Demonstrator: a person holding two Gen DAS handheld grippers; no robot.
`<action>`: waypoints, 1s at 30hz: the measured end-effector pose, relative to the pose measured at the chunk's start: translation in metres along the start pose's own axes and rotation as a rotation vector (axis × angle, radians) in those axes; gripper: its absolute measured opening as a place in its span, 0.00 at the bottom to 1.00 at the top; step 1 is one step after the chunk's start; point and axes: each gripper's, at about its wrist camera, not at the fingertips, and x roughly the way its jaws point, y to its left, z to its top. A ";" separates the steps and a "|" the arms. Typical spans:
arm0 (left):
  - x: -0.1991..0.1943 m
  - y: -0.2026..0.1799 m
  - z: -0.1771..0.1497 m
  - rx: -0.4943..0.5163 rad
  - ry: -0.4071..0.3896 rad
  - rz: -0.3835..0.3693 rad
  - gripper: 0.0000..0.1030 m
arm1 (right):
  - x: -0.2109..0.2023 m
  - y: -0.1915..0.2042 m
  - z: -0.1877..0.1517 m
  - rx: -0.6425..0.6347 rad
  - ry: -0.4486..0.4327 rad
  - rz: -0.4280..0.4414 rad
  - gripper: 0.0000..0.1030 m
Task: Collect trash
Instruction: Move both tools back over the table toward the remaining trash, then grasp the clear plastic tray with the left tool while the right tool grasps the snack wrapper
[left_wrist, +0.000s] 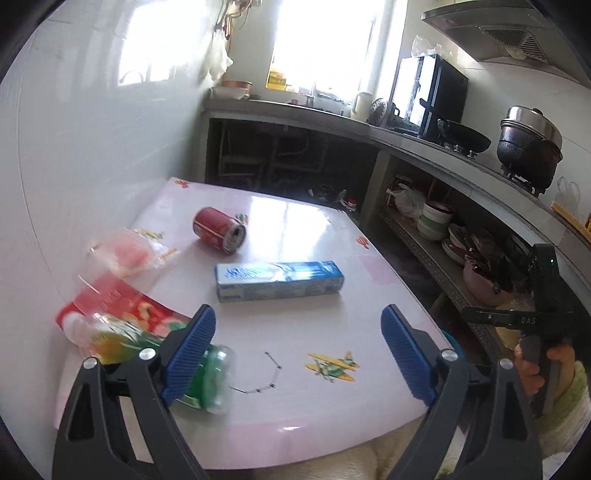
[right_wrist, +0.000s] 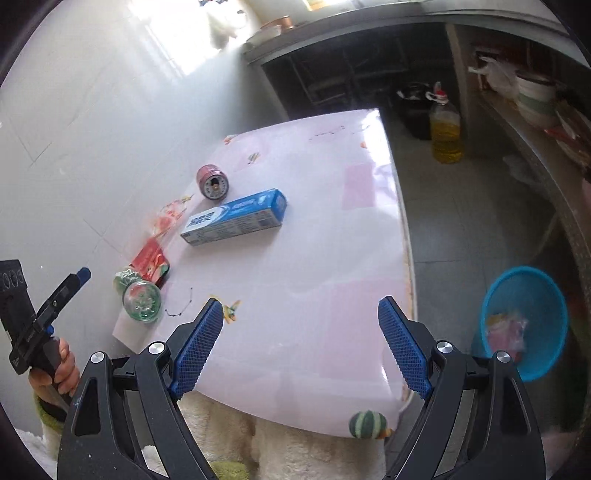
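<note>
Both grippers hang wide open and empty over the table (right_wrist: 332, 240), left gripper (left_wrist: 299, 354) and right gripper (right_wrist: 301, 343), so I judge a fresh pick-up is due. The blue bin (right_wrist: 524, 321) waits on the floor right. Mid-table lies a blue carton (left_wrist: 279, 280); left, snack wrappers (left_wrist: 122, 302), a green bottle (right_wrist: 142, 301), far a red can (left_wrist: 219, 229).

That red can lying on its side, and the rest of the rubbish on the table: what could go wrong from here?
The red can lies on its side, so a nudge might roll it across the glossy table. The green bottle sits near the table's edge and could fall. The blue basket stands on the floor beside the table, so a drop might miss.
</note>
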 end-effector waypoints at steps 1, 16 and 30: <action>-0.001 0.009 0.007 0.022 -0.004 0.022 0.92 | 0.005 0.008 0.007 -0.027 0.007 0.007 0.80; 0.113 0.166 0.066 0.188 0.373 0.188 0.95 | 0.087 0.090 0.044 -0.218 0.145 0.246 0.80; 0.187 0.202 0.053 0.263 0.580 0.211 0.95 | 0.129 0.105 0.063 -0.249 0.236 0.331 0.80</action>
